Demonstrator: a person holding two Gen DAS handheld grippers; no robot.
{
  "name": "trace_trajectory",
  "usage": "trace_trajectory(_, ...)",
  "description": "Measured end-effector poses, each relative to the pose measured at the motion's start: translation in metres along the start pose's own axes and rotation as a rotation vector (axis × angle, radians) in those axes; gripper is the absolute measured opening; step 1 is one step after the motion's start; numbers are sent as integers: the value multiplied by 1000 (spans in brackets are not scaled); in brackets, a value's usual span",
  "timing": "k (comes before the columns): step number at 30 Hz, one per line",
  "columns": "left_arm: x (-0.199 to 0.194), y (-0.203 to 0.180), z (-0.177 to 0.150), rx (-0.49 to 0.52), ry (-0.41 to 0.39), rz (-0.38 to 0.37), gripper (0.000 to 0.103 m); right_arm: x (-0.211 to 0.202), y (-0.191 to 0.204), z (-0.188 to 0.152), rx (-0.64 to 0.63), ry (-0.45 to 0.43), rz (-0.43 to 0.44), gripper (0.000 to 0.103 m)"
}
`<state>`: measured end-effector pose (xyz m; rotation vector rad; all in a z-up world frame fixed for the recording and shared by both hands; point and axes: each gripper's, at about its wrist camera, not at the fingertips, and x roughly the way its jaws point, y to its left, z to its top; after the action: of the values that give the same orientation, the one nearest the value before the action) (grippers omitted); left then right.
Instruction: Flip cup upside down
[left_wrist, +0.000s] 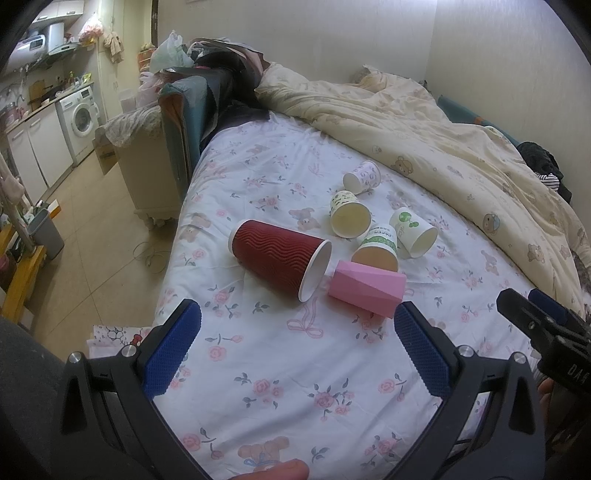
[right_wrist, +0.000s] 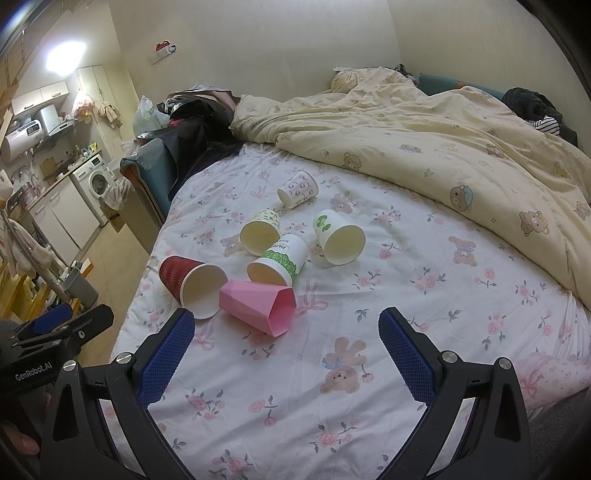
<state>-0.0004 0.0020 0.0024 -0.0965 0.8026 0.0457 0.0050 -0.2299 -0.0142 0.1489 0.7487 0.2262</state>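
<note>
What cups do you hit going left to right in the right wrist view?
Red cup → pink cup → leaf-print cup. The other three sit over the same middle span, so they're left out.

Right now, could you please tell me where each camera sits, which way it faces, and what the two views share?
Left wrist: on the left gripper, above the bed's near edge, facing the red cup and pink cup; the right gripper shows at right.
Right wrist: on the right gripper, further right, facing the same cluster; the left gripper shows at left.
Shared: six cups lying on their sides on the floral sheet, the yellow duvet, both grippers open and empty.
</note>
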Motion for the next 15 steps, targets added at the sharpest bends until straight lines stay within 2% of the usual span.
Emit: trace_trajectory(15, -4, 5, 3, -34, 1, -5, 103, 1, 4, -1, 2, 11, 10, 102)
